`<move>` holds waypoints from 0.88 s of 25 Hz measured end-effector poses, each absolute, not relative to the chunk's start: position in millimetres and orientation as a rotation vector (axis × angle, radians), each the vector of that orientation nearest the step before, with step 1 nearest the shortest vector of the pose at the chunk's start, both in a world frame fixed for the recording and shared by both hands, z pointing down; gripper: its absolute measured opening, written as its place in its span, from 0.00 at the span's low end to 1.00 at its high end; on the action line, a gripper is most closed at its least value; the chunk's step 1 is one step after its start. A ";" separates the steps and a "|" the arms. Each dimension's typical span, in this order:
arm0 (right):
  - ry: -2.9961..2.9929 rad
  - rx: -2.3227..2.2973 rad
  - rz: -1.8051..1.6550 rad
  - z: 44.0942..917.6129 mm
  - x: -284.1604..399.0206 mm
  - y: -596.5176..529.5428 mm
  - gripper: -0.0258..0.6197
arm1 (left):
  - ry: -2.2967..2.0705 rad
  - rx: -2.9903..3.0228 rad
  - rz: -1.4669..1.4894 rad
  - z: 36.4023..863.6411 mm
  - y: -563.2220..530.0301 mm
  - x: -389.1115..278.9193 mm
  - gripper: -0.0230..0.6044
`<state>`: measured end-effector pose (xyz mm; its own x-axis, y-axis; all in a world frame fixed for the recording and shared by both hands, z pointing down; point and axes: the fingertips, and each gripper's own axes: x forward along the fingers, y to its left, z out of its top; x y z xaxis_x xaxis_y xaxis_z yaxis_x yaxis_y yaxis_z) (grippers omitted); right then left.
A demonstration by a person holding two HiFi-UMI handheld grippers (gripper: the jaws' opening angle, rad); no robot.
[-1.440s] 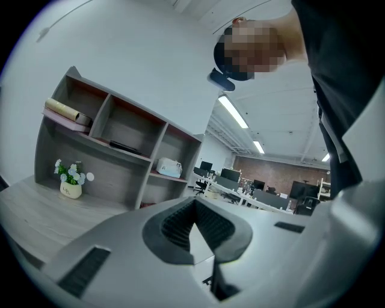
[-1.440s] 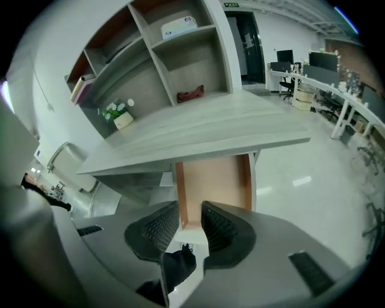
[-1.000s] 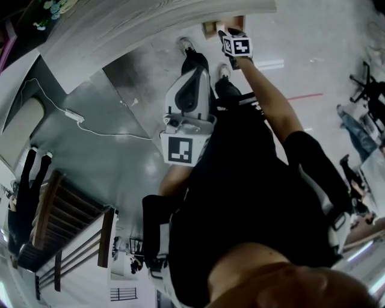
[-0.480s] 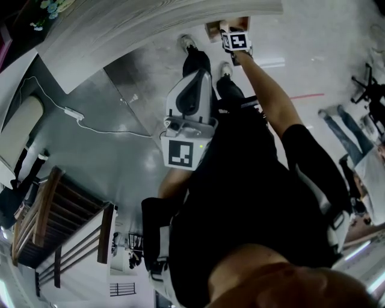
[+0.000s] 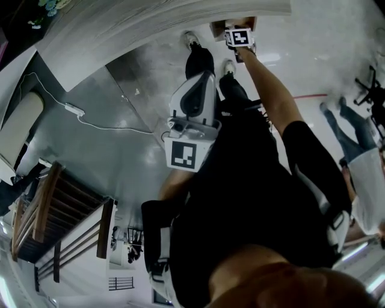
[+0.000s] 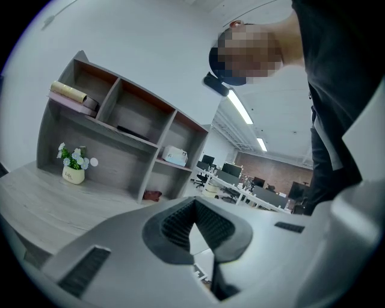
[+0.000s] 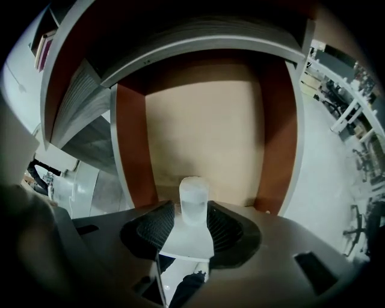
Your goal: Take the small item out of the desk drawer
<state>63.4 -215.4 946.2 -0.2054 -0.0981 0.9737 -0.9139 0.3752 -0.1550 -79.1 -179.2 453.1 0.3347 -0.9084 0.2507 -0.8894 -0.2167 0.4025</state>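
Note:
The desk drawer point(image 7: 204, 126) stands open, with a tan floor and red-brown side walls. In it stands a small translucent white cylinder point(image 7: 194, 195), upright on the drawer floor. My right gripper point(image 7: 191, 212) reaches into the drawer, its jaws opening on either side of the cylinder and not seen pressing on it. In the head view the right gripper point(image 5: 236, 29) is at the drawer point(image 5: 218, 27) under the grey desk top point(image 5: 150, 18), on an outstretched arm. My left gripper point(image 5: 201, 79) is held close to the body, fingertips together and empty, seen also as left gripper point(image 6: 194, 204).
A wooden chair point(image 5: 48, 204) stands at the lower left. A white cable with an adapter point(image 5: 73, 111) lies on the grey floor. Another person point(image 5: 355, 138) is at the right. A shelf unit with a flower pot point(image 6: 73, 165) sits on the desk.
My right gripper has moved farther up toward the drawer under the desk. The left gripper has stayed near the body. The person at the right has walked closer.

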 end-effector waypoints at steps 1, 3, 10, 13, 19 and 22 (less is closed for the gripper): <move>-1.590 0.937 0.965 948.6 66.7 -217.7 0.27 | -1.573 2.126 -0.052 454.5 -178.9 -79.5 0.03; -1.563 0.962 0.917 952.7 74.5 -223.0 0.27 | -1.573 2.119 -0.050 456.4 -179.4 -81.9 0.03; -1.612 0.872 1.113 963.1 37.6 -203.9 0.27 | -1.572 2.102 -0.034 466.0 -176.5 -86.9 0.03; -1.584 0.868 1.115 966.7 37.8 -200.4 0.27 | -1.573 2.100 -0.033 466.9 -177.9 -89.1 0.03; -1.554 0.900 1.050 964.8 48.8 -203.5 0.27 | -1.574 2.099 -0.039 468.8 -176.6 -90.7 0.03; -1.536 0.908 1.050 962.3 53.8 -201.7 0.27 | -1.571 2.111 -0.038 467.7 -174.0 -89.4 0.03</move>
<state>53.8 -201.7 962.3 -0.1944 -0.0359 0.9803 -0.9266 0.3347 -0.1715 -89.4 -174.0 467.7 0.3322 -0.9037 0.2701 -0.8897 -0.2052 0.4078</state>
